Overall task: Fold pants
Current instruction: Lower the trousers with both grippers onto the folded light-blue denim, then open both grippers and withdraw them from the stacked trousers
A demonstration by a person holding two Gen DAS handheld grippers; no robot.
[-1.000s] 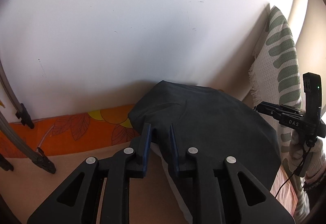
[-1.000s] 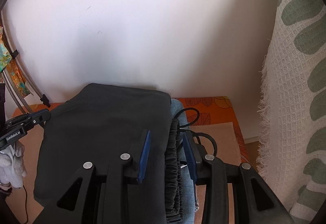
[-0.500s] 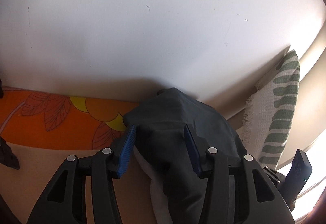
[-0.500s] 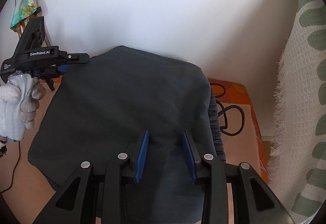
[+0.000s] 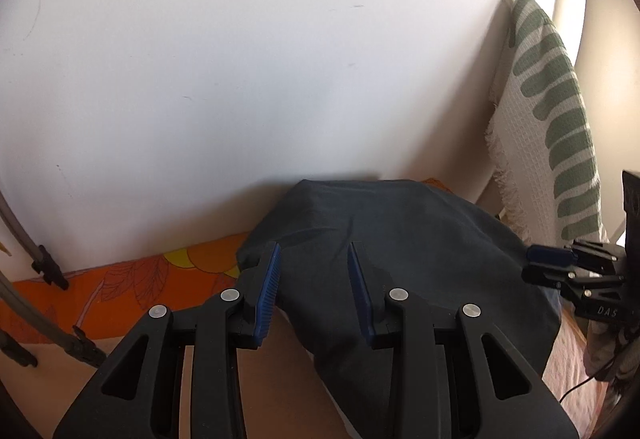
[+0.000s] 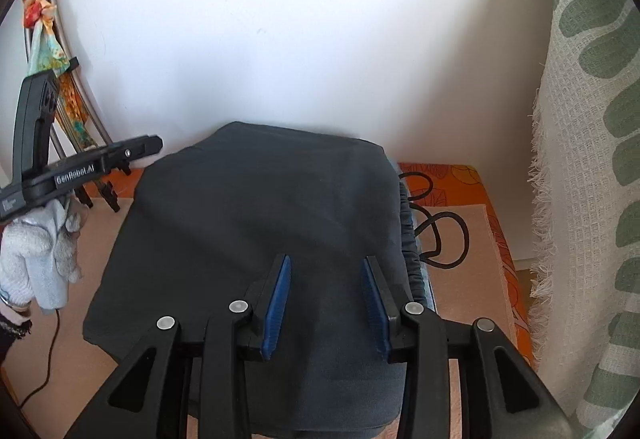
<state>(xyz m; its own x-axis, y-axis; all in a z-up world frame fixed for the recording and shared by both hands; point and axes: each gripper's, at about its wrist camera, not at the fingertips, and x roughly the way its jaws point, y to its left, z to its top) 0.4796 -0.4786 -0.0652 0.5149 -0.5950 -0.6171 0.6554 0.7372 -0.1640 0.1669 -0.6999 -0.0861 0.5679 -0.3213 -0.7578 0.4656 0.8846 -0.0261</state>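
The dark folded pants [image 6: 260, 223] lie flat on a beige mat [image 6: 460, 279] close to the white wall, their gathered waistband [image 6: 410, 239] along the right edge. My right gripper [image 6: 326, 271] hovers over the near part of the pants. Its jaws are opening and the pads touch no cloth. My left gripper [image 5: 314, 259] sits at the pants' [image 5: 400, 239] left corner. Its jaws are closing but stand apart, with cloth lying below the gap and not pinched. A white-gloved hand [image 6: 36, 259] holds the left gripper [image 6: 154, 145].
An orange flowered cloth [image 5: 120, 279] runs along the wall under the mat. A black cord [image 6: 444, 223] loops right of the pants. A white and green woven throw [image 6: 580, 159] hangs at the right. A drying rack's legs [image 5: 48, 267] stand at the left.
My left gripper let go of the pants' corner and spread. My right gripper shifted from the waistband to above the flat top layer. The pants settled flat.
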